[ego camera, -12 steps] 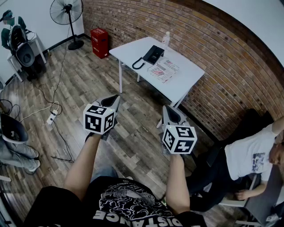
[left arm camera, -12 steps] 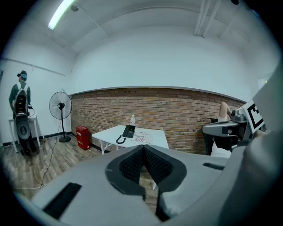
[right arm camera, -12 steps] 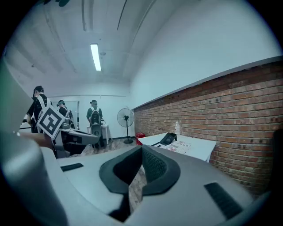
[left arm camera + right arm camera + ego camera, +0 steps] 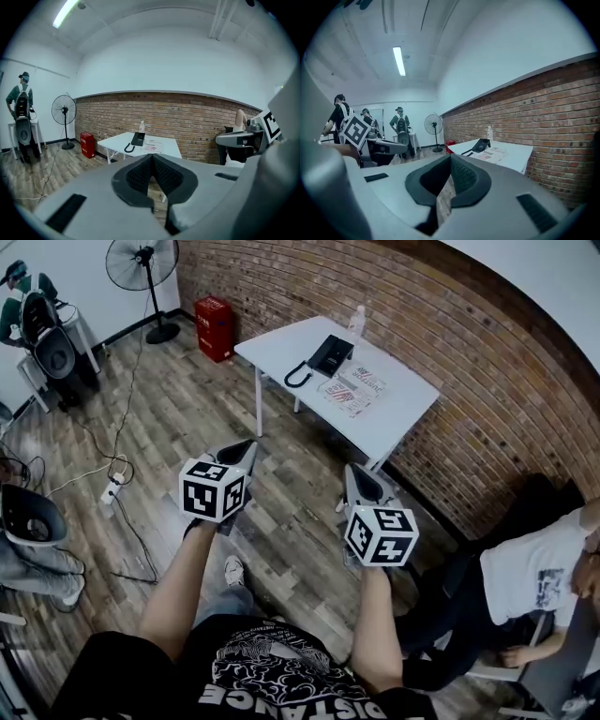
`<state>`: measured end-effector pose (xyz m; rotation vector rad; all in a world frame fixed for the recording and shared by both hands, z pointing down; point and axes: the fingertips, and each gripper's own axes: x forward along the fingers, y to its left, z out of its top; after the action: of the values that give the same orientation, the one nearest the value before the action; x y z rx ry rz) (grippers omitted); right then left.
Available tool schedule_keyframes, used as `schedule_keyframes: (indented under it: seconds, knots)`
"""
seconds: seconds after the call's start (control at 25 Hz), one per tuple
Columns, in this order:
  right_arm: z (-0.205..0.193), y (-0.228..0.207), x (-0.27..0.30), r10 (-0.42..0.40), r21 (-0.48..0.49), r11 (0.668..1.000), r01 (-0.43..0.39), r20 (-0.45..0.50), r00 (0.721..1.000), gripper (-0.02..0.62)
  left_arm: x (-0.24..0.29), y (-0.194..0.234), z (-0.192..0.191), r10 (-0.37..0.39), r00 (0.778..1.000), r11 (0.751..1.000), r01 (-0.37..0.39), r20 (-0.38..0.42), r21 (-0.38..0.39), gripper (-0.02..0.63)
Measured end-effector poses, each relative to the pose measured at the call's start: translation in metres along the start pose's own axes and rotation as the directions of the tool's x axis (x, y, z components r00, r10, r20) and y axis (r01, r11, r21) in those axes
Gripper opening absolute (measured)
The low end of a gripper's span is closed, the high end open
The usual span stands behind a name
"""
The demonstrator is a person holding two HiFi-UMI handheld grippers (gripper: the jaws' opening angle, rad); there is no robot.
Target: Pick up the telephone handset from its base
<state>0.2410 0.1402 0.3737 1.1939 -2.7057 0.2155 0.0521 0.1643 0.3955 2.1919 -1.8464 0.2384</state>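
The black telephone (image 4: 328,354) lies on the white table (image 4: 394,423) against the brick wall, its handset resting on the base and its coiled cord (image 4: 298,379) trailing toward the table's left edge. It shows small in the left gripper view, as telephone (image 4: 138,138), and in the right gripper view, as telephone (image 4: 481,145). My left gripper (image 4: 246,448) and right gripper (image 4: 354,471) are held side by side over the wooden floor, well short of the table. Both are shut with nothing between their jaws, seen at the left gripper (image 4: 152,156) and right gripper (image 4: 450,157).
A water bottle (image 4: 357,322) and printed papers (image 4: 352,390) share the table. A red box (image 4: 214,329) and a standing fan (image 4: 141,263) stand by the wall. Cables and a power strip (image 4: 111,488) lie on the floor at left. A seated person (image 4: 525,577) is at right.
A shoe has come into view on the floor between my arms, and the table sits slightly further right in the picture. Both grippers keep their pose and stay shut.
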Motion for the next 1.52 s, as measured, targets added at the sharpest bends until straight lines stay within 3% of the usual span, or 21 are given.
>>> schedule_keyframes:
  seconds: [0.56, 0.88, 1.52]
  knots:
    - [0.018, -0.019, 0.133, -0.037, -0.003, 0.999, 0.037, -0.044, 0.998, 0.0, 0.11, 0.09, 0.03, -0.074, 0.997, 0.997, 0.073, -0.004, -0.022, 0.012]
    - [0.039, -0.018, 0.207, -0.094, 0.001, 0.996, 0.094, -0.069, 0.993, 0.0, 0.166, 0.149, 0.055, -0.145, 0.989, 0.989, 0.144, -0.028, -0.026, 0.053]
    - [0.059, -0.012, 0.286, -0.198, -0.003, 0.98, 0.199, -0.086, 0.976, 0.0, 0.226, 0.222, 0.067, -0.241, 0.969, 0.97, 0.24, -0.059, -0.022, 0.131]
